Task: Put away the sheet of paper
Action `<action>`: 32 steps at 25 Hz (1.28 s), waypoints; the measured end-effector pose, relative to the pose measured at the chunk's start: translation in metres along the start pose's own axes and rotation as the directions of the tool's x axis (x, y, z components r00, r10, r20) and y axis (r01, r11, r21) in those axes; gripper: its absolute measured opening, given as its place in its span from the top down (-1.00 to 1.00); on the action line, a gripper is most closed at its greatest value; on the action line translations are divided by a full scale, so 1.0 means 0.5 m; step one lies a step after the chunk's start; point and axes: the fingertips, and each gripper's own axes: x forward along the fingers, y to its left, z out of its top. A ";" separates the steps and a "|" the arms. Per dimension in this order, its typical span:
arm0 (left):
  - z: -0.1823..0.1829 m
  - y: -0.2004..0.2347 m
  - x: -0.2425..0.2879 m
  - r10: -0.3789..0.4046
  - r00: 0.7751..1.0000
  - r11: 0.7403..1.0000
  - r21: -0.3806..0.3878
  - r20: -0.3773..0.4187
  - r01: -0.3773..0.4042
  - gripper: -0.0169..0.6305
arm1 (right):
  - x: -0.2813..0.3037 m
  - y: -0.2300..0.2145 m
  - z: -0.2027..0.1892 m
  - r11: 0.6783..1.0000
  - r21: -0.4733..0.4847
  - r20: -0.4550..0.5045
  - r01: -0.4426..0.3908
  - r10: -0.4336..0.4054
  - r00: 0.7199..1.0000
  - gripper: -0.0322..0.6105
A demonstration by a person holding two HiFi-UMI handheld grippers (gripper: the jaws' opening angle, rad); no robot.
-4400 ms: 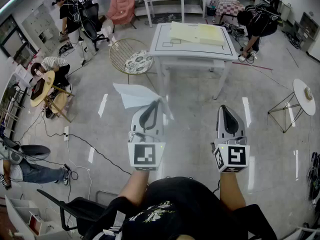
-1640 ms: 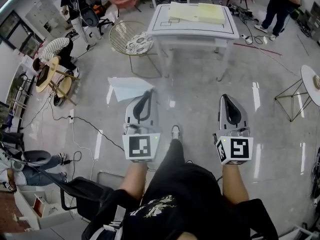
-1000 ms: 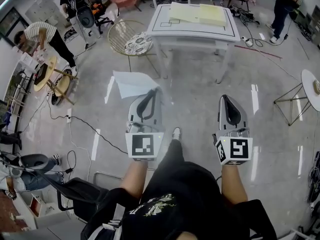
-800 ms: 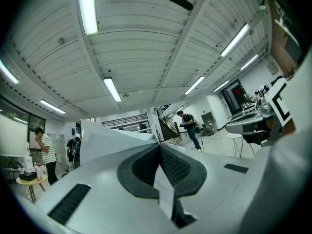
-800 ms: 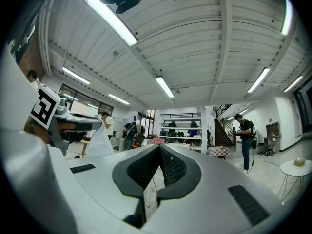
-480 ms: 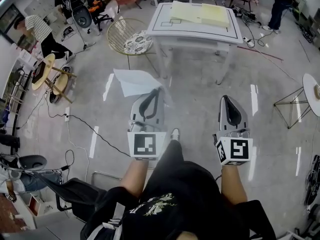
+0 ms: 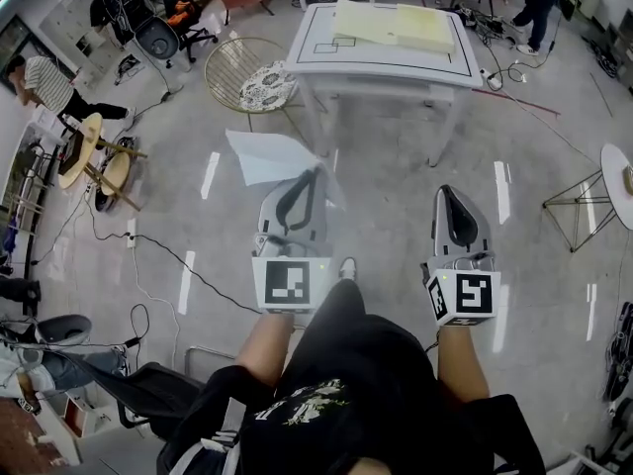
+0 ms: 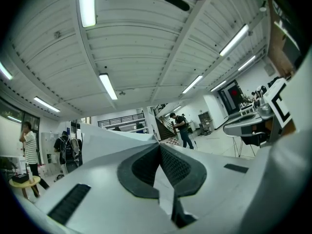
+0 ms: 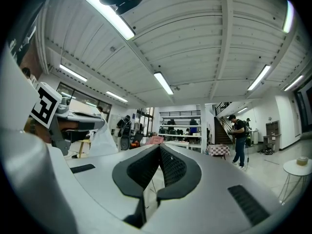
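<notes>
A white sheet of paper (image 7: 269,156) sticks out forward and to the left from my left gripper (image 7: 317,172), which is shut on one corner of it. In the left gripper view the paper (image 8: 109,136) fans out to the left of the closed left gripper (image 8: 159,145), with a strip of it between the pads. My right gripper (image 7: 447,192) is level beside it, shut and empty; the right gripper view shows the right gripper (image 9: 159,146) closed tip to tip. Ahead stands a white table (image 7: 326,59) carrying pale yellow stacks (image 7: 391,25).
A round wire chair with a patterned cushion (image 7: 253,85) stands left of the table. A small round white side table (image 7: 618,178) is at the right, wooden stools (image 7: 84,151) and a floor cable (image 7: 168,263) at the left. Office chairs (image 7: 148,33) and several people stand farther off.
Both grippers have moved forward over the floor with the person's step, and the table sits slightly nearer. The paper stays pinched in the left gripper.
</notes>
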 end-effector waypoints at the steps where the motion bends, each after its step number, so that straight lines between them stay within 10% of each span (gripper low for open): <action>1: 0.001 0.003 0.009 -0.005 1.000 1.000 -0.005 0.005 0.005 0.95 | 0.008 0.000 -0.004 1.000 -0.001 -0.004 0.000 0.000 1.000 0.90; 32: -0.039 0.164 0.313 -0.074 0.997 0.996 -0.050 -0.007 0.074 0.95 | 0.351 -0.034 0.012 0.999 -0.039 -0.067 0.013 -0.016 0.998 0.90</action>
